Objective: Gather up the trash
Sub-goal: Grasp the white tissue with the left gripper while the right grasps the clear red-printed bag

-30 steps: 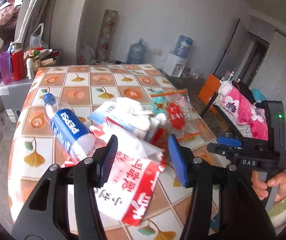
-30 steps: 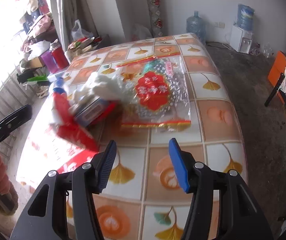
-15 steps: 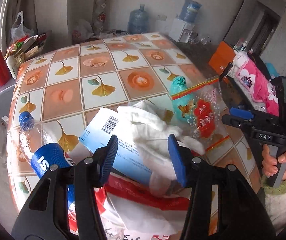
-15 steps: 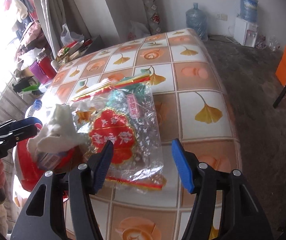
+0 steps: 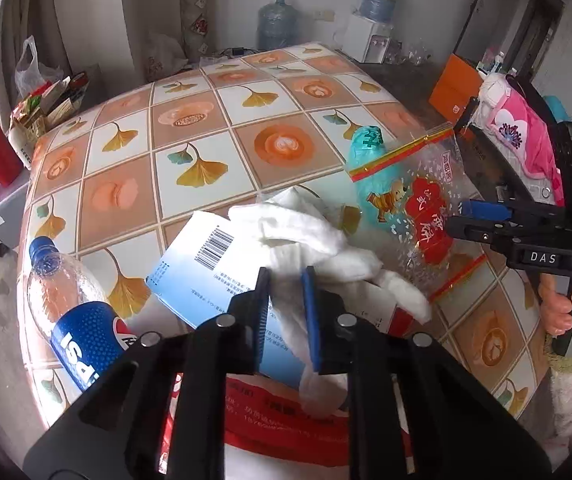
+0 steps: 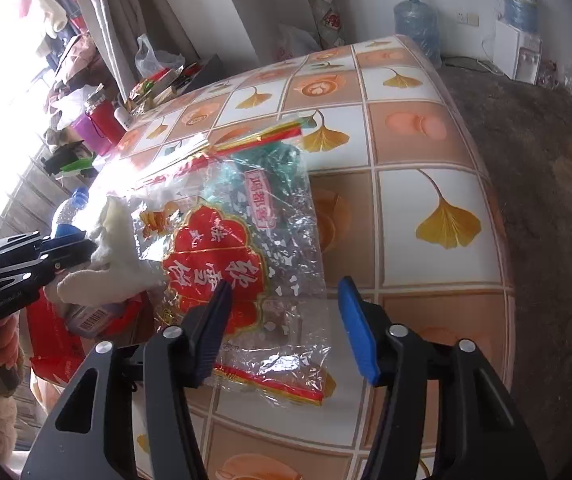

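Our left tongs (image 5: 285, 300) have just closed onto white tissue (image 5: 318, 236), right tongs (image 6: 284, 320) narrowing, half-open over clear bag (image 6: 246, 256), Pepsi bottle (image 5: 78, 316) lower left, "DAS" label right.

Left wrist view: fisheye, looks steeply down along the left gripper (image 5: 285, 292), close over the tiled surface (image 5: 206, 128).
Right wrist view: fisheye, likewise steep and close, behind the right gripper (image 6: 284, 312).
Shared: white tissue (image 5: 310, 232) (image 6: 114, 256), clear printed bag (image 5: 418, 200) (image 6: 246, 240), each other's gripper, water jugs by the far wall.
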The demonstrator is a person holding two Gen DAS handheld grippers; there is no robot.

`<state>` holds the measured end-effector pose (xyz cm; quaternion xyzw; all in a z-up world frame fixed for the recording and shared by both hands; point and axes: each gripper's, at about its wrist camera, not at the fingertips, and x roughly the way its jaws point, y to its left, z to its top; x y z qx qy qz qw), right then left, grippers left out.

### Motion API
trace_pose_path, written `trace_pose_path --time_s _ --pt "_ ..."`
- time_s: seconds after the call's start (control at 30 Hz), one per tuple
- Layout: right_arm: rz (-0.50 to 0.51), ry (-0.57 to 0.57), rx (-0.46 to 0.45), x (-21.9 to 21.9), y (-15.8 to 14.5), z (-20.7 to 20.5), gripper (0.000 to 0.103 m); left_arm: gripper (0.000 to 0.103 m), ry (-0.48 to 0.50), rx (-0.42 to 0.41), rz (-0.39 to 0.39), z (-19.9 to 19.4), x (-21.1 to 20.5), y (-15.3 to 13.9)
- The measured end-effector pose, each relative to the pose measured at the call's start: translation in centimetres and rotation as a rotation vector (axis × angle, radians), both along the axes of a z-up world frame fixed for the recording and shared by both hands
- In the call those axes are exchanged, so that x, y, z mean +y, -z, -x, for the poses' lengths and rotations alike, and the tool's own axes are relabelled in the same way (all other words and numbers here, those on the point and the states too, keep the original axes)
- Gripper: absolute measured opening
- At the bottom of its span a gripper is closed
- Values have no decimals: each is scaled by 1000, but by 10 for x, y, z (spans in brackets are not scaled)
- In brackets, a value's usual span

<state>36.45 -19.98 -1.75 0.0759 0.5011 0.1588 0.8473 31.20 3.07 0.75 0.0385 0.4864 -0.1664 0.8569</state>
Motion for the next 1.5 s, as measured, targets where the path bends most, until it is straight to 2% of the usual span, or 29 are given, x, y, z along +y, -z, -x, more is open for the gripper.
trace_pose_path --time_s 0.07,0.13,0.33,0.43,0.6,0.73,0.83,0.93,1.1,1.5 --pt "9 -9 -11 1 -2 1 46 11 6 -6 -3 2 -1 0" --pt "17 -12 -21 1 -4 1 46 7 3 -12 -6 3 -1 0" --pt "-10 23 -47 -12 -8 -7 47 5 1 -26 -6 4 0 0" --pt "-60 26 -30 -18 -4 -17 50 4 4 -34 -11 5 0 0" --pt "-87 11 3 -14 4 -19 49 4 2 -33 -7 5 0 -1" --pt "-63 7 -16 -8 0 -10 29 3 -2 -49 -7 6 0 -4" --pt "-67 10 -13 -9 -2 -7 17 3 -3 -56 -4 7 0 -7" --pt "-75 14 -14 -12 -4 -3 11 3 -4 -64 2 7 1 -10" --pt "-66 11 -38 -12 -14 7 5 3 -10 -78 16 10 1 -14" --pt "-77 -17 -148 -6 -62 47 3 3 -12 -152 50 29 -1 -38"
